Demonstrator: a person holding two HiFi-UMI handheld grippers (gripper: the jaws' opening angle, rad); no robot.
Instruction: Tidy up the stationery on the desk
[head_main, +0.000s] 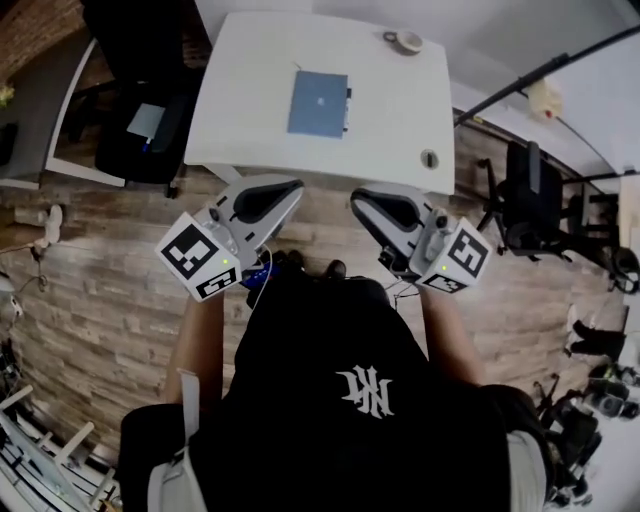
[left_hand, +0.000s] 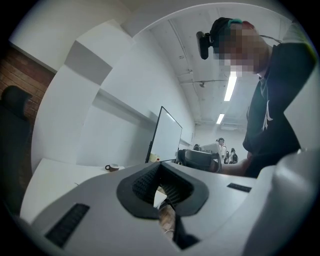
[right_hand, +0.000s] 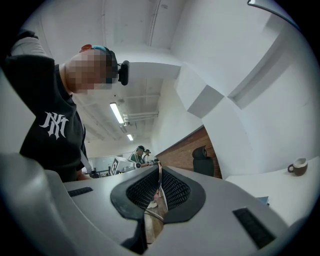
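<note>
Blue notebook (head_main: 318, 103) lying flat at centre of white desk (head_main: 250, 110), tape roll (head_main: 406, 41) at one o'clock, small round item (head_main: 429, 158) at four o'clock.

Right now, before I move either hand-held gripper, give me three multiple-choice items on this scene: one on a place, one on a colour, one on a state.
1. Where is the tape roll?
A. near the far right corner of the desk
B. at the desk's near left corner
C. on the floor

2. What colour is the notebook?
A. red
B. blue
C. yellow

3. How are the left hand-held gripper and the right hand-held gripper?
A. both shut and empty
B. one clamped on a book
C. both wide open

Answers: 1 A, it lies by that corner; 2 B, its cover is blue; 3 A, each one's jaws are together with nothing between them.
</note>
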